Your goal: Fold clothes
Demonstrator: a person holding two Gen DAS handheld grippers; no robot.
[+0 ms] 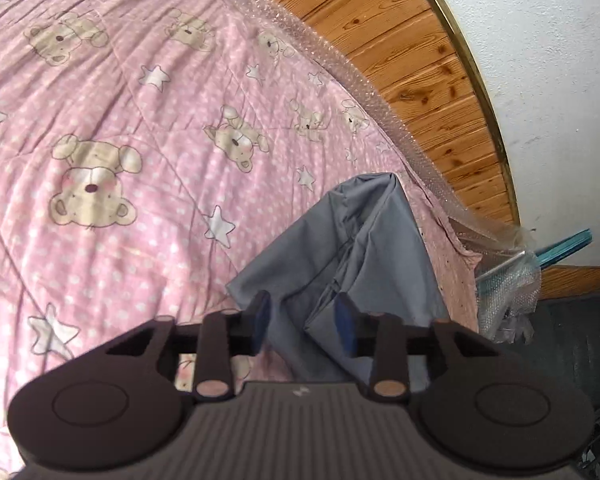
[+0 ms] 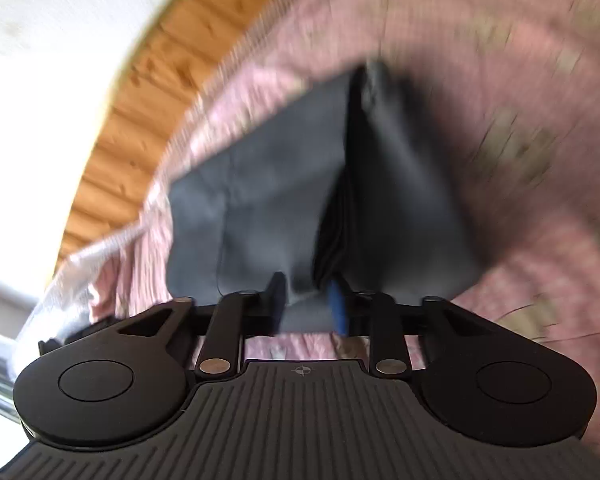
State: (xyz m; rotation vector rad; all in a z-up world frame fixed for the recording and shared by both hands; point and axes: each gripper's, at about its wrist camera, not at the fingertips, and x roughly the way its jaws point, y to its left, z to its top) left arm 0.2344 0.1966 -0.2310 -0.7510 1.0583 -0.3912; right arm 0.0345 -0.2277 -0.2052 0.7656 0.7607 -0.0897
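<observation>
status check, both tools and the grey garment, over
Left tool open, grey garment between its pads. Right tool open over the same cloth, view blurred. Garment bunched on pink bear quilt. Nothing in the way.

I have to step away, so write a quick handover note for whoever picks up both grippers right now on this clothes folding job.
Left gripper: jaws apart, grey garment between them, pads not visibly pressing it.
Right gripper: jaws apart at the garment's near edge; that view is blurred, so a grip cannot be confirmed.
Garment: lies bunched and partly doubled over on the pink quilt, near the bed's edge by the wooden panel.
Done: some rough folds, at most.
Left: take the near edge with both grippers, spread it flat, then fold it neatly.
</observation>
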